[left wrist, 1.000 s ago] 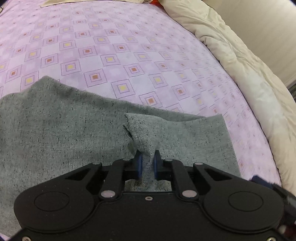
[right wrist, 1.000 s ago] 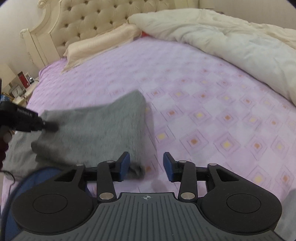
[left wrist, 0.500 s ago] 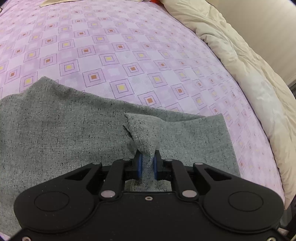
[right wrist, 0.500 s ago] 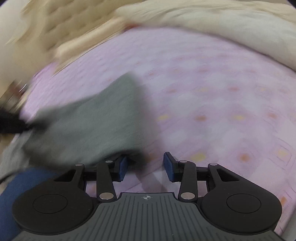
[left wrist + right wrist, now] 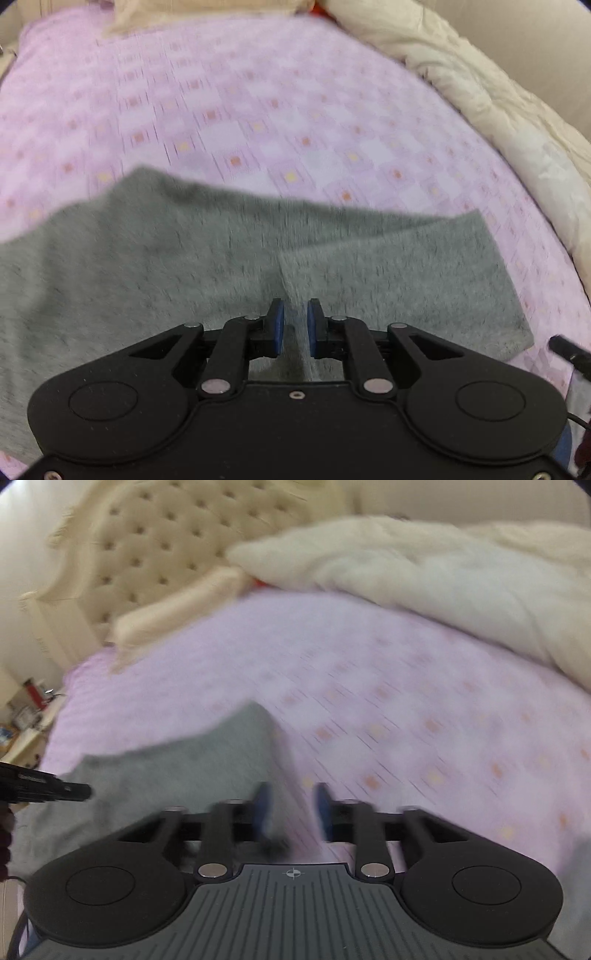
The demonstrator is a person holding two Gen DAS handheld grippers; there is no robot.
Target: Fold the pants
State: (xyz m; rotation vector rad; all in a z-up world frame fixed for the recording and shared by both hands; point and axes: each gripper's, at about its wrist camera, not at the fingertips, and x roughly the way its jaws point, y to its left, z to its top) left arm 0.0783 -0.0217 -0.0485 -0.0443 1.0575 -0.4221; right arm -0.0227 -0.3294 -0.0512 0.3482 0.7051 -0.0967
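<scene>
Grey knit pants [image 5: 147, 277] lie spread on the purple patterned sheet [image 5: 258, 110]. My left gripper [image 5: 295, 325] is shut on a raised pinch of that fabric near its folded right part. In the right wrist view the pants [image 5: 184, 768] lie to the left, and their near right edge runs down between the jaws of my right gripper [image 5: 291, 808]. Those jaws are closing, a gap of sheet still shows beside the cloth, and the picture is blurred. The left gripper's black tip [image 5: 44, 786] pokes in over the fabric's left side.
A cream duvet [image 5: 443, 583] is heaped along the bed's far right side. A tufted headboard [image 5: 147, 546] and a cream pillow [image 5: 177, 620] stand at the bed's head. A cluttered bedside stand [image 5: 26, 716] is at far left.
The right gripper's jaws have narrowed around the pants' edge and its view has swung upward. The left gripper keeps its pinch, and its view has tipped up with the cloth.
</scene>
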